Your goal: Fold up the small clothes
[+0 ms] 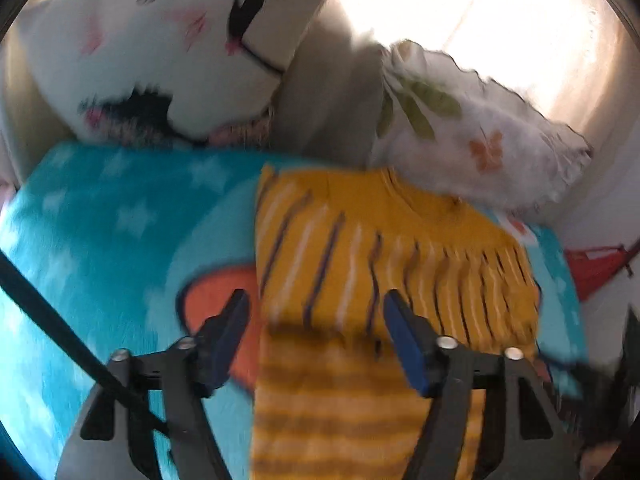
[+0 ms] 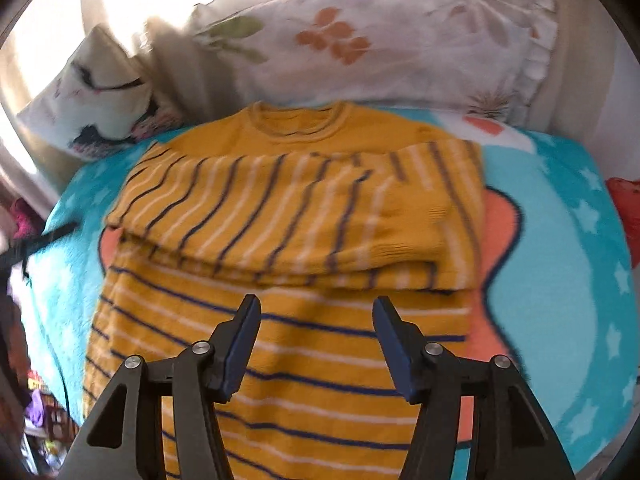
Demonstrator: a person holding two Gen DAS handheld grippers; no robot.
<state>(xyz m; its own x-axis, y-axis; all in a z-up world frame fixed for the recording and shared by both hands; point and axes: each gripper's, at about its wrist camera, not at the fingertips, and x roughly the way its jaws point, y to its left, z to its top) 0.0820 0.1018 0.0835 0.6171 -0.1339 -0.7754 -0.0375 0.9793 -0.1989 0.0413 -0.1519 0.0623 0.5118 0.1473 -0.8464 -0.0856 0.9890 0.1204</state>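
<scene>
**Sleeves in, hem fold waiting**

Both claws are hanging spread and empty — the left claw [image 1: 316,320] over the sweater's [image 2: 288,216] side edge, the right claw [image 2: 316,320] over its lower body. For a clean fold, each should probably be pinching a hem corner, lifting evenly toward the collar. The mustard sweater, striped navy and white, is lying on the blanket [image 2: 560,240] — sleeves crossed over the chest, near the pillows [image 2: 400,40].
</scene>
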